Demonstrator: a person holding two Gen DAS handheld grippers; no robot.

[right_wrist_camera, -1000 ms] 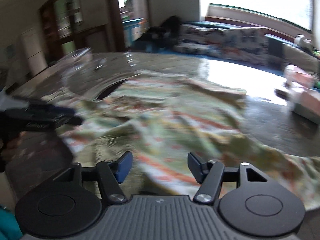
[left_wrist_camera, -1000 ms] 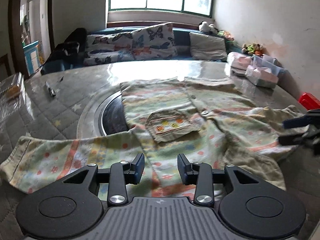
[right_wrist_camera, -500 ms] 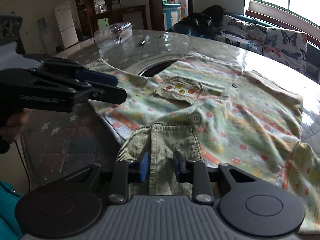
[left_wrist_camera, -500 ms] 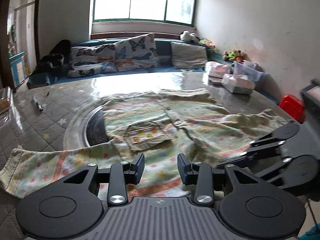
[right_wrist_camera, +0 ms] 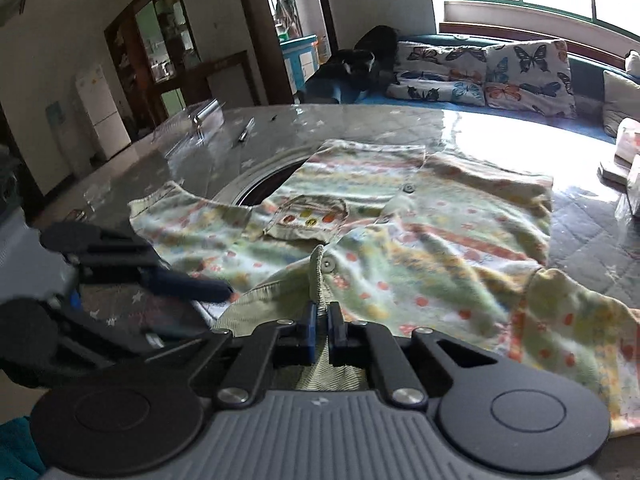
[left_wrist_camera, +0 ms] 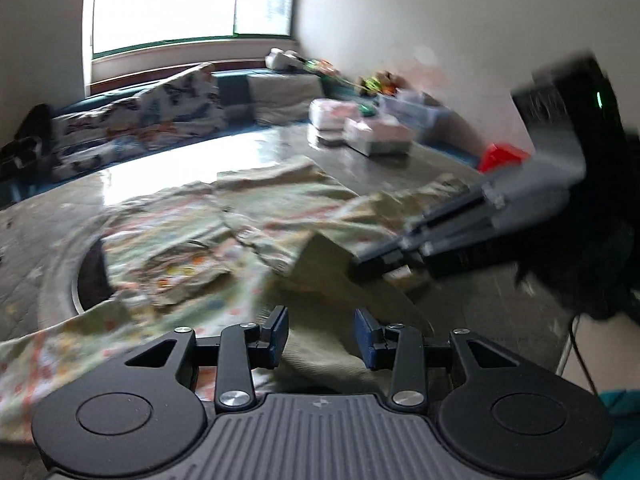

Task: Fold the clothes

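Corduroy hem of the shirt lies just ahead of our left gripper, whose jaws stand apart, seemingly holding nothing in this blur. From the right wrist, our right gripper pinches that hem, the shirt spread away across the counter.

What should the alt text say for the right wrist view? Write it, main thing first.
The right gripper is shut on the ribbed edge of a pastel printed shirt spread over a grey table. The left gripper reaches in from the left, and a butterfly-cushioned sofa lines the window wall.
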